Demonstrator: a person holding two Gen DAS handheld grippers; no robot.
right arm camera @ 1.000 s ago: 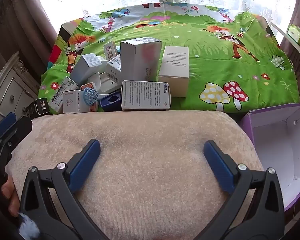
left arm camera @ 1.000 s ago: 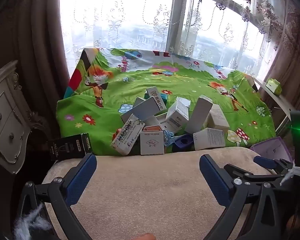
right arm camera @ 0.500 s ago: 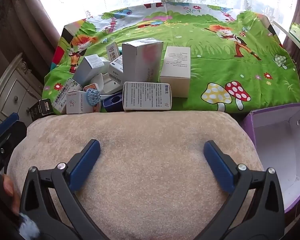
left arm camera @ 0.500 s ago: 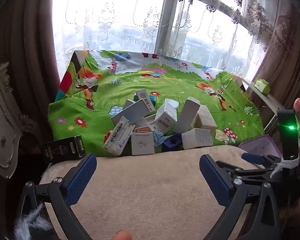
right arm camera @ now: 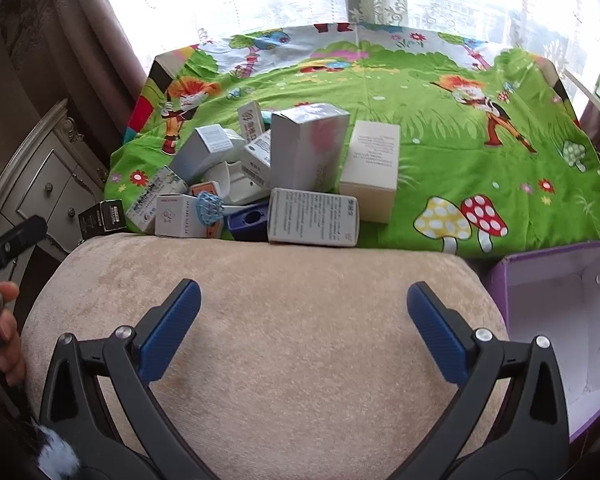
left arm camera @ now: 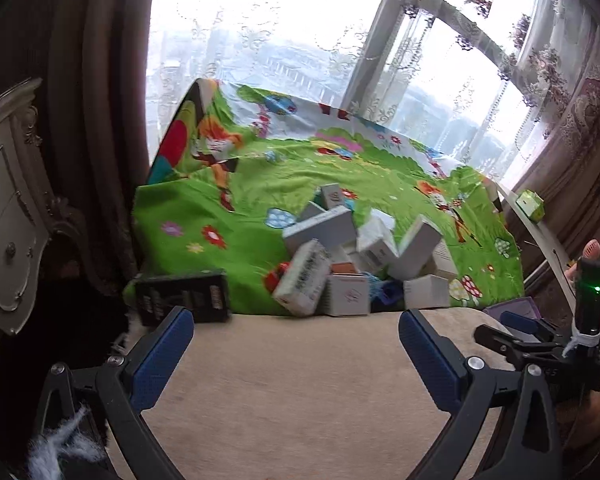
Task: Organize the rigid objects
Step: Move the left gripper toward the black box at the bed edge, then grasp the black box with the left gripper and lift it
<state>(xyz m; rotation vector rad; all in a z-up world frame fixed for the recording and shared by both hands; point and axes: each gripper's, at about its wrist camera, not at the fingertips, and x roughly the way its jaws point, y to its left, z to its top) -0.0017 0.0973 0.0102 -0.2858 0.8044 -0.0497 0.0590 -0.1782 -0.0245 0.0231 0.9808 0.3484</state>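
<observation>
A heap of several white cardboard boxes (right arm camera: 296, 172) lies on the near left of a green cartoon cloth (right arm camera: 440, 152), with a blue sharpener-like block (right arm camera: 249, 221) among them. The same box heap (left arm camera: 356, 264) shows in the left wrist view. A black box (left arm camera: 182, 295) stands at the cloth's left corner. An open purple box (right arm camera: 560, 320) sits to the right. My left gripper (left arm camera: 294, 354) and right gripper (right arm camera: 304, 324) both hover open and empty over a beige cushion (right arm camera: 284, 332), short of the heap.
A carved cream drawer cabinet (left arm camera: 4, 208) stands at the left beside dark curtains. A window with lace curtains (left arm camera: 340, 40) lies behind the cloth. A small green box (left arm camera: 531, 204) rests on a ledge at the right. A person's fingers (right arm camera: 8, 332) grip the left handle.
The left gripper has pulled back and swung left, so the heap looks smaller and shifted right. The right gripper has backed off and tilted up slightly. Both stayed open.
</observation>
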